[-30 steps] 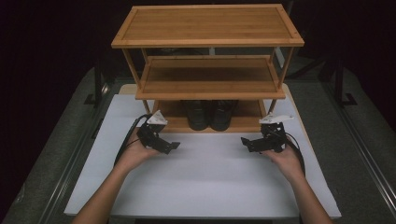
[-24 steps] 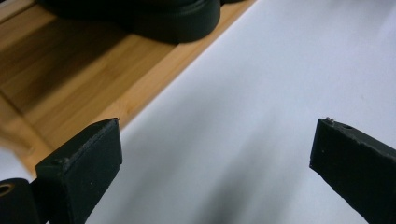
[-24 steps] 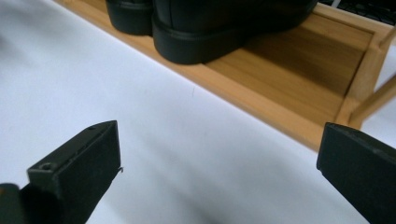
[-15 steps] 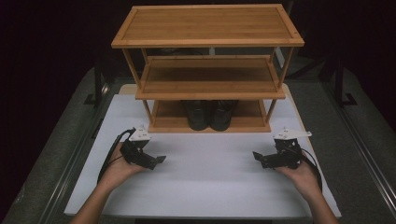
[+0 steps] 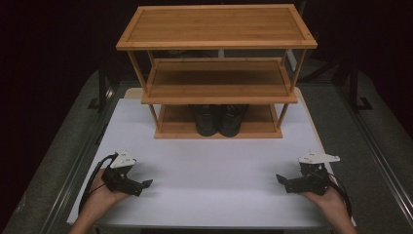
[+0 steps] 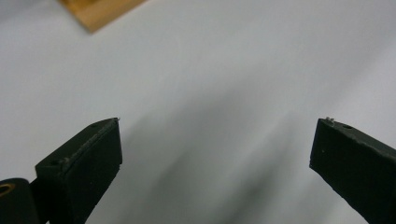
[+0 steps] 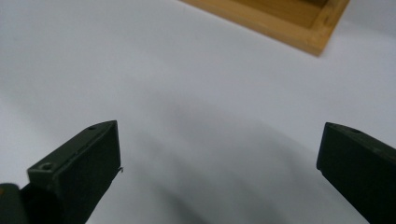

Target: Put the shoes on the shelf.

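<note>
A person's two hands rested at the near edge of a white table (image 5: 209, 165), each holding a black two-jaw gripper low over the surface. The left gripper (image 5: 141, 184) sat toward the near left corner, its jaws pointing inward along the table; in the left gripper view (image 6: 215, 154) its jaws stood spread wide with nothing between them, bare white table beneath. The right gripper (image 5: 282, 180) sat toward the near right corner, mirrored, jaws pointing inward; in the right gripper view (image 7: 217, 158) those jaws were likewise spread wide and empty. The two grippers lay well apart, with open table between them. A black cable (image 5: 95, 175) looped around the left hand (image 5: 104, 192). Beyond, toward the far edge of the table, stood a three-tier wooden shelf rack (image 5: 216, 27). On its bottom shelf, near the middle, a pair of black shoes (image 5: 219, 119) sat side by side, toes facing the near edge. The surroundings past the table were dark.
</note>
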A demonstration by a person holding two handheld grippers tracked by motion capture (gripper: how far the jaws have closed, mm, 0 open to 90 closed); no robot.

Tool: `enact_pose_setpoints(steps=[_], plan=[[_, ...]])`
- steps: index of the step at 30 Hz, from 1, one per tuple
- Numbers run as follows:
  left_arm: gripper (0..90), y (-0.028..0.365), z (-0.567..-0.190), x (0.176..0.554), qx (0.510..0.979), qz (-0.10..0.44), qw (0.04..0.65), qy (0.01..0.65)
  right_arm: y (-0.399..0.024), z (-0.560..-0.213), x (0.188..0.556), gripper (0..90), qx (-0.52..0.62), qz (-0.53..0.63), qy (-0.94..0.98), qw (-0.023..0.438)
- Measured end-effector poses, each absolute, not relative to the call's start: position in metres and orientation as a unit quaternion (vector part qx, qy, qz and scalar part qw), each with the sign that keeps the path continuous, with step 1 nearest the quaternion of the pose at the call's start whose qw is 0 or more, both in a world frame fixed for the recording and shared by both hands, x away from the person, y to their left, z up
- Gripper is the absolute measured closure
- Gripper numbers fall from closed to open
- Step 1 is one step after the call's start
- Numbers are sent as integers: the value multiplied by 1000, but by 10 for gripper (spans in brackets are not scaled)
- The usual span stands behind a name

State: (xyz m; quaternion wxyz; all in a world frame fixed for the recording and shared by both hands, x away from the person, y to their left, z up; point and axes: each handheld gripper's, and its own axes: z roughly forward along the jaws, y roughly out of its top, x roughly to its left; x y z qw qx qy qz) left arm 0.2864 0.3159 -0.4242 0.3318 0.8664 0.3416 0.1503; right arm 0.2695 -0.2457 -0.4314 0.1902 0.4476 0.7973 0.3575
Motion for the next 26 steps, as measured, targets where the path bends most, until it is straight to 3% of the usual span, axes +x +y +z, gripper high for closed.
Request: enact_pose_setpoints(steps=[12, 26], plan=[[17, 341, -444, 263, 863, 159, 315, 362, -258, -450, 251, 0, 460, 318, 808, 187], [16, 346, -450, 260, 851, 157, 340, 367, -263, -458, 249, 0, 465, 325, 805, 175]])
